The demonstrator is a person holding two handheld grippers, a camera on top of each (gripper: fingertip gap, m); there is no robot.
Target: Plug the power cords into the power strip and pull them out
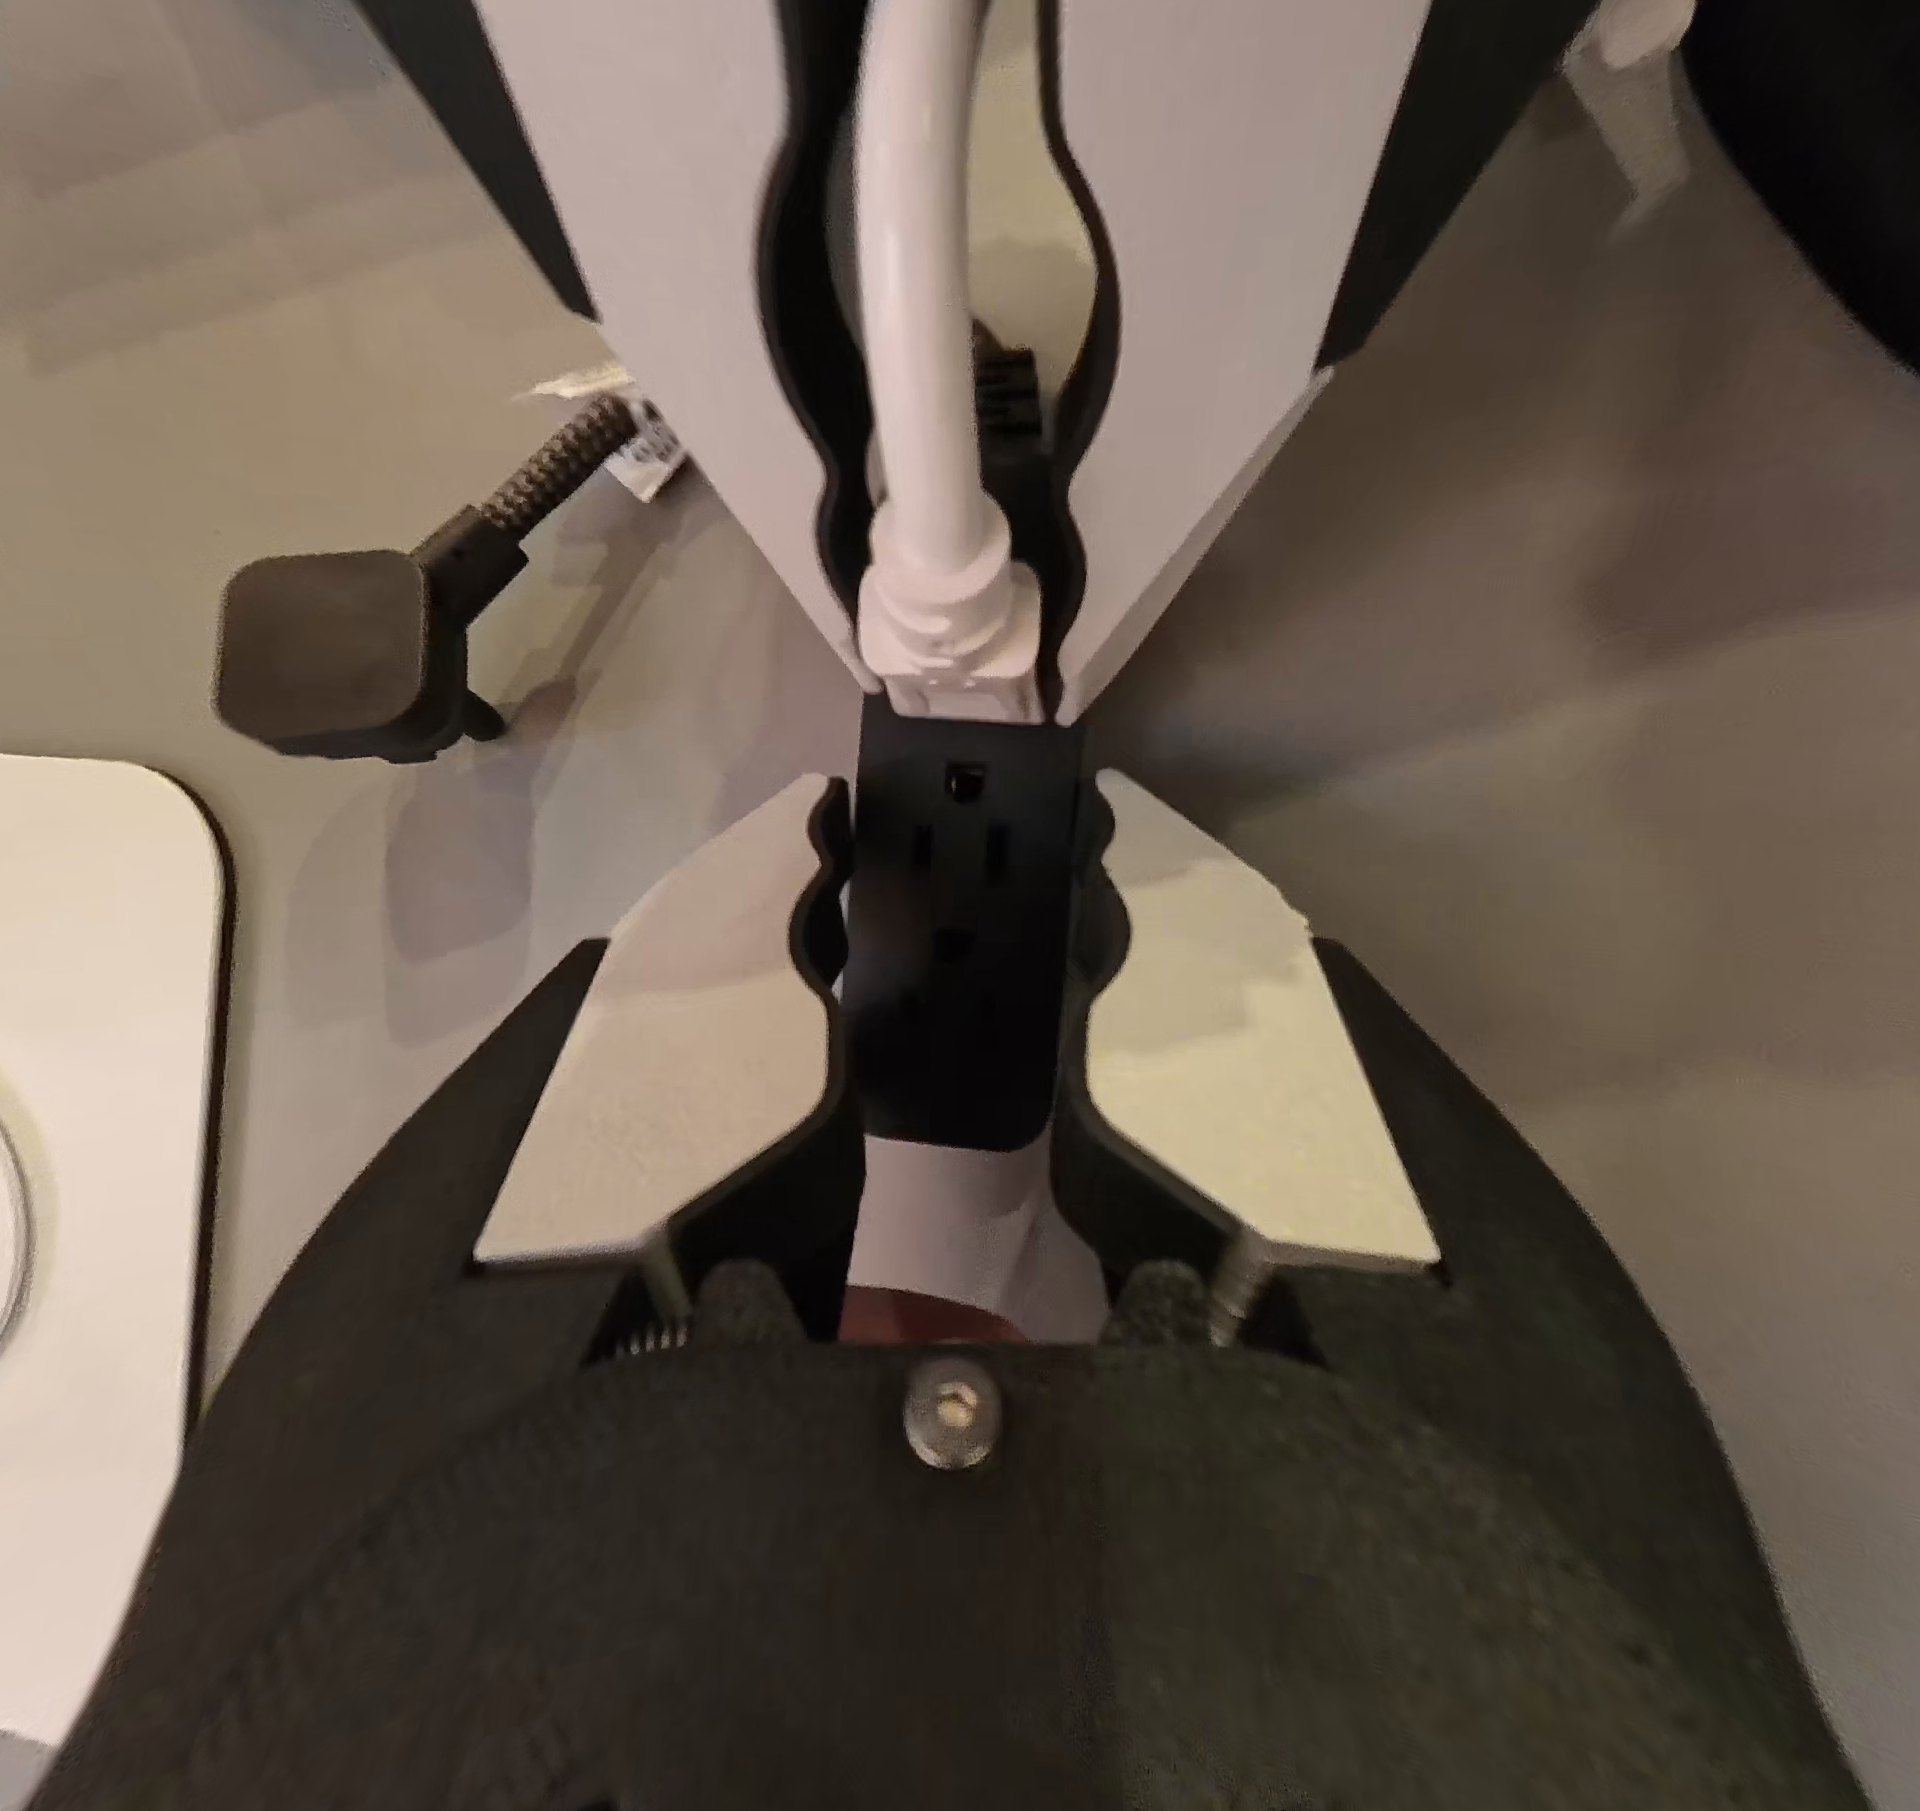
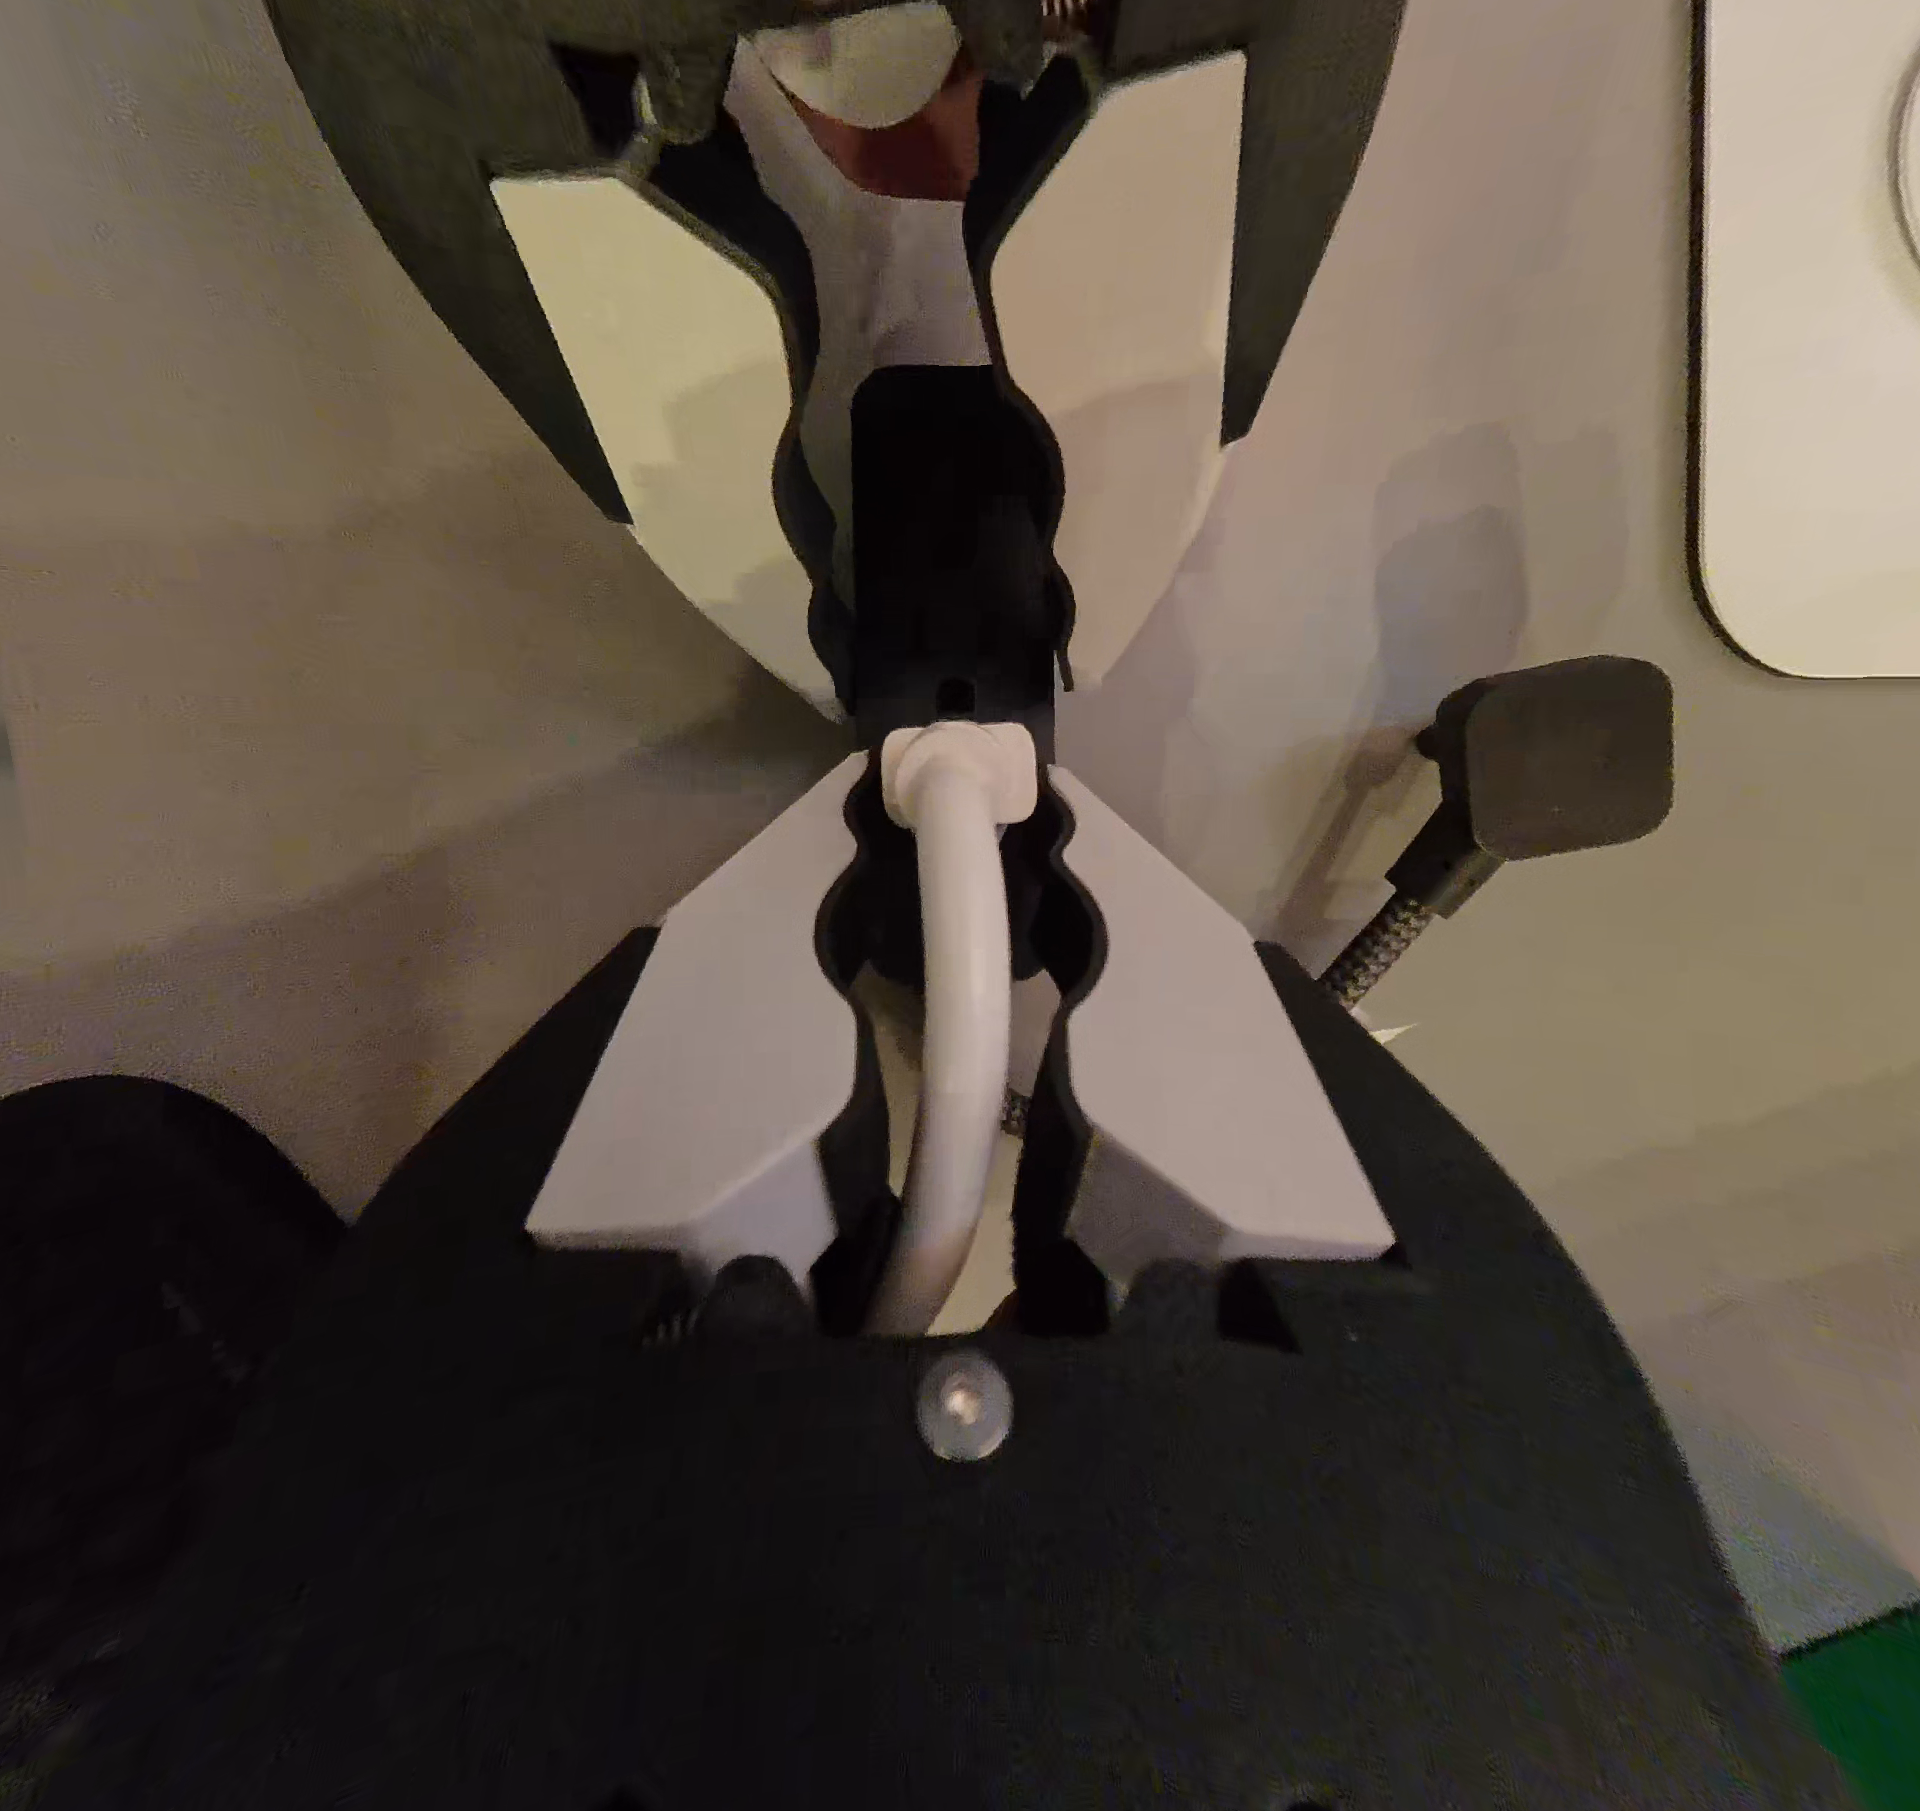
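My left gripper (image 1: 966, 805) is shut on the black power strip (image 1: 961, 930), one finger on each long side. Two free outlets face up. My right gripper (image 2: 958, 774) is shut on a white plug (image 2: 961, 759) whose white cord (image 2: 961, 1013) runs back between its fingers. The plug sits against the strip's (image 2: 940, 535) far outlet; its prongs are hidden. In the left wrist view the right gripper (image 1: 961, 691) comes in from the top with the white plug (image 1: 951, 634). In the right wrist view the left gripper (image 2: 951, 691) comes in from the top.
A black plug (image 1: 322, 649) on a braided cord lies loose on the grey table left of the strip; it also shows in the right wrist view (image 2: 1558, 753). A white mat (image 1: 104, 1034) with a dark rim lies beyond it. A dark rounded object (image 2: 104, 1242) is nearby. My left and right fingertips are right by each other. Left tips and right tips are each some 15 centimetres from the dark rounded object (image 2: 104, 1242).
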